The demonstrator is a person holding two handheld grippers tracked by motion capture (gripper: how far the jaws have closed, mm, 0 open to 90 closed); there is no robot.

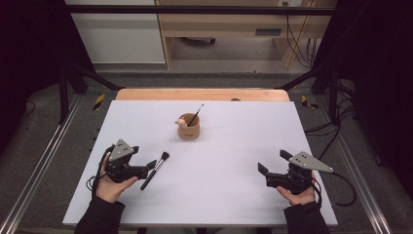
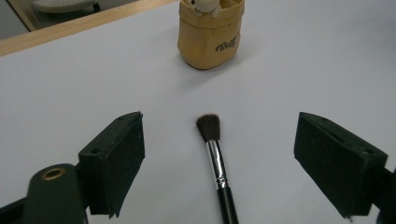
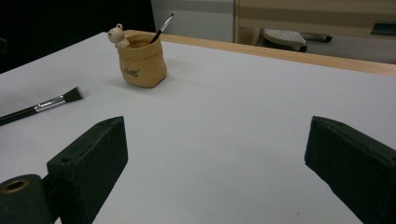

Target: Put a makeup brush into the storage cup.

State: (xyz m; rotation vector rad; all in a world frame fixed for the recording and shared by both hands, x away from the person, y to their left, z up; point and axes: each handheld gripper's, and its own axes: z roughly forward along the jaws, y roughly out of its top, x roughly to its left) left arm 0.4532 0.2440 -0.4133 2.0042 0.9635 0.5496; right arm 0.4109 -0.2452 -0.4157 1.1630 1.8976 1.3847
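Sitting a bit ahead of the left gripper [image 2: 219, 154] is a small tan pot [image 2: 211, 35] with a little animal figure [image 2: 201, 5] perched on its rim, and in the high view a thin black-handled brush [image 1: 196, 115] leans out of it, tip up.

On the white worktop [image 1: 234, 146] the bigger makeup brush [image 2: 216, 158] lies flat right between the left gripper's jaws, not touching either one. Its long axis runs pretty much along the gripper's own line: dark bristles at the far end toward the pot, silver ferrule behind them, black handle coming back toward the hand.

That gripper's jaws stand wide apart with the brush in the gap, nothing clamped. The person's left hand [image 1: 113, 187] holds the gripper low and roughly level, aimed forward and inward at the pot.

The right gripper [image 1: 265, 170] is well off to the side of all this, jaws spread too with bare worktop between them, also held low in the right hand [image 1: 298, 195] and angled inward.
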